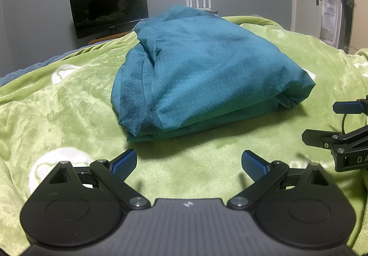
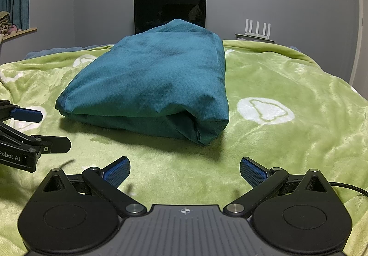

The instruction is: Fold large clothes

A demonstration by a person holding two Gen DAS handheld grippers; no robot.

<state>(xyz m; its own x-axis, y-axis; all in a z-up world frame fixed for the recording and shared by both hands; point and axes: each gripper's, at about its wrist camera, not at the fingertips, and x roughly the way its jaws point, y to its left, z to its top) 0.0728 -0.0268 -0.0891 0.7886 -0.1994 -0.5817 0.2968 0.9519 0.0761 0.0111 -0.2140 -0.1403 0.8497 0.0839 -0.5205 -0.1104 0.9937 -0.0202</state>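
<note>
1. Where the bed fills most of both frames, a green blanket (image 1: pixel 69 99) with white patches covers it, reaching from the lower edge up to the middle.
2. A teal garment (image 1: pixel 207 72), folded into a thick bundle of layers, lies on the blanket at the center of each frame; its nearest edge sits a little ahead of the fingers, touching neither pair.
3. A dark monitor (image 2: pixel 170 12) stands against the grey wall behind the garment, at the upper center of the right wrist view and upper left of the left wrist view.
4. The left gripper (image 1: pixel 188 165) hovers low at the bottom of its frame, blue-padded fingers spread wide apart with only blanket between them.
5. The right gripper (image 2: pixel 185 169) sits likewise at the bottom of its frame, fingers parted and empty.
6. A white router (image 2: pixel 256 28) with upright antennas stands at the upper right, beyond the bed.
</note>
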